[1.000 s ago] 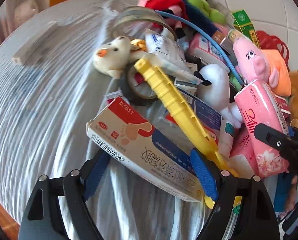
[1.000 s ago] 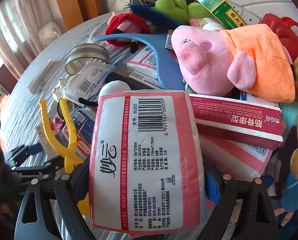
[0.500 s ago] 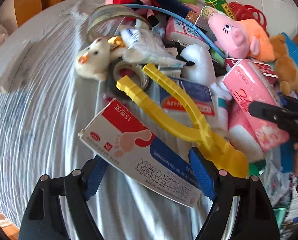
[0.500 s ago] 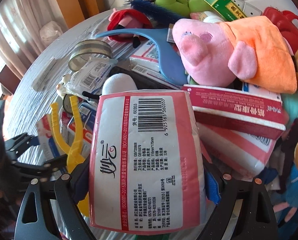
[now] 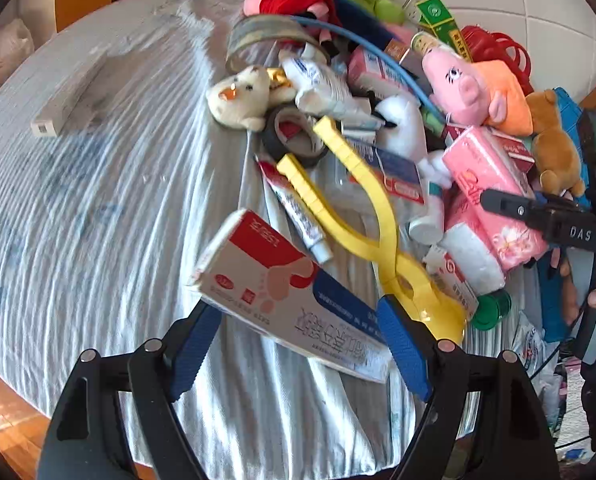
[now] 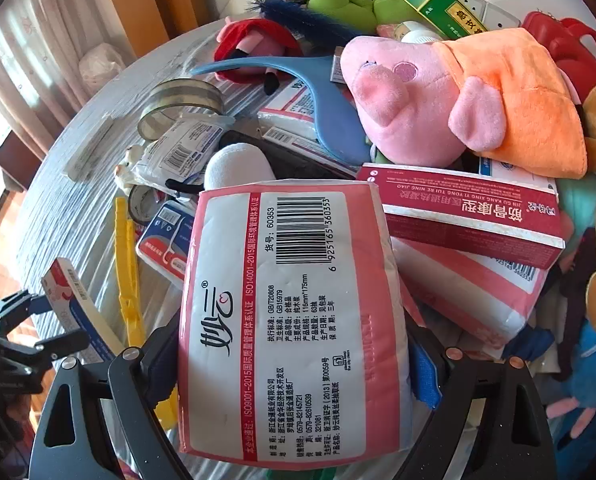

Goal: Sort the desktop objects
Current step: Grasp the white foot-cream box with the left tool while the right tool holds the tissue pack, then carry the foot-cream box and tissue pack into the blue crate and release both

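Note:
My left gripper [image 5: 298,344] is shut on a white, red and blue box with a foot picture [image 5: 282,292] and holds it above the cloth-covered table [image 5: 98,208]. The box also shows at the left of the right wrist view [image 6: 78,308]. My right gripper [image 6: 294,364] is shut on a pink and white tissue pack [image 6: 290,320], held over the pile; the pack also shows in the left wrist view [image 5: 493,204]. Yellow plastic tongs [image 5: 361,208] lie on the table just beyond the box.
A crowded pile fills the far and right side: a pink pig plush [image 6: 449,100], a red medicine box [image 6: 465,208], a blue hanger [image 6: 317,92], tape rolls [image 5: 294,136], a small white bear [image 5: 238,96], a toothpaste tube [image 5: 298,216]. A white bar [image 5: 62,108] lies far left.
My left gripper has lifted the foot box and drawn it back from the pile; the tongs and a toothpaste tube now lie uncovered. The right gripper has barely moved.

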Demonstrator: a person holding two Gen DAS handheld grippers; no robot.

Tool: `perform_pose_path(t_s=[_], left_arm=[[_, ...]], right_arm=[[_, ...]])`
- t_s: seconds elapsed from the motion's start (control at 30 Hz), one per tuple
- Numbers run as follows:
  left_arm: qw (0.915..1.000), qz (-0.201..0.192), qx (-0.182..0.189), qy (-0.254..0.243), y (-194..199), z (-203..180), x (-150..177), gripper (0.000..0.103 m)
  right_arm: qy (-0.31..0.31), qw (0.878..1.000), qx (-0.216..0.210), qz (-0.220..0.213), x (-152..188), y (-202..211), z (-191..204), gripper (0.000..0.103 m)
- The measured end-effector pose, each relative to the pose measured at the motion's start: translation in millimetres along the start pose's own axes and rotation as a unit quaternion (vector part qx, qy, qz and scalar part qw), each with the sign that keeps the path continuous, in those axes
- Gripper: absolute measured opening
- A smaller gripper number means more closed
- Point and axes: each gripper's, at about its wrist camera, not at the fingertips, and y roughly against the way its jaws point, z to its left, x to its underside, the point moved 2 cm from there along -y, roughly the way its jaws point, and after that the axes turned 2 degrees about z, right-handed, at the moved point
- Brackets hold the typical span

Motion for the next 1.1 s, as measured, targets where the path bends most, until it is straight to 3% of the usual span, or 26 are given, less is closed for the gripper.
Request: perform_pose_path(t_s=[0.1,0.2,0.3,0.33,0.37,0.43,0.53,0.7,0.93,1.1], left_arm=[[0.9995,0.025,-0.003,-0.016,-25,-4,3,0.080],[0.9992,0.013,0.000,-0.039,-29,-19,1,0.080],[0.9968,0.004,-0.027,-0.075,-40,-35,-4,0.079],[0.9963,0.005,-0.025,-0.082,-40,-38,-5,0.072],[0.9962,0.009,-0.015,-0.085,-39,-40,-5,0.058],[0.9946,0.016,-0.030,-0.098,-37,-37,0,0.057],[0.9965,0.024,0.005,-0.080,-30,-22,15,0.050],[0.9957,0.026,0.007,-0.089,-30,-22,18,0.048],[0.9898,-0.017,-0.005,-0.141,14,-26,30,0.043],[0.9810,-0.064,-0.003,-0.183,42,-69,-13,0.042]], right_arm=[[-0.001,1.000,-0.003,0.000,0,0,1,0.091],[0.003,1.000,-0.002,0.001,3,2,3,0.091],[0.002,1.000,0.001,0.001,3,0,2,0.091],[0.000,1.000,0.001,0.000,3,-1,1,0.091],[-0.003,1.000,0.001,-0.001,3,-2,0,0.091],[-0.004,1.000,0.000,0.000,2,-2,-2,0.091],[0.002,1.000,-0.001,0.004,1,-1,-3,0.091],[0.001,1.000,0.009,0.000,2,-3,-5,0.091],[0.003,0.998,0.030,-0.053,12,10,0,0.088],[-0.014,0.993,0.037,-0.110,16,49,2,0.088]])
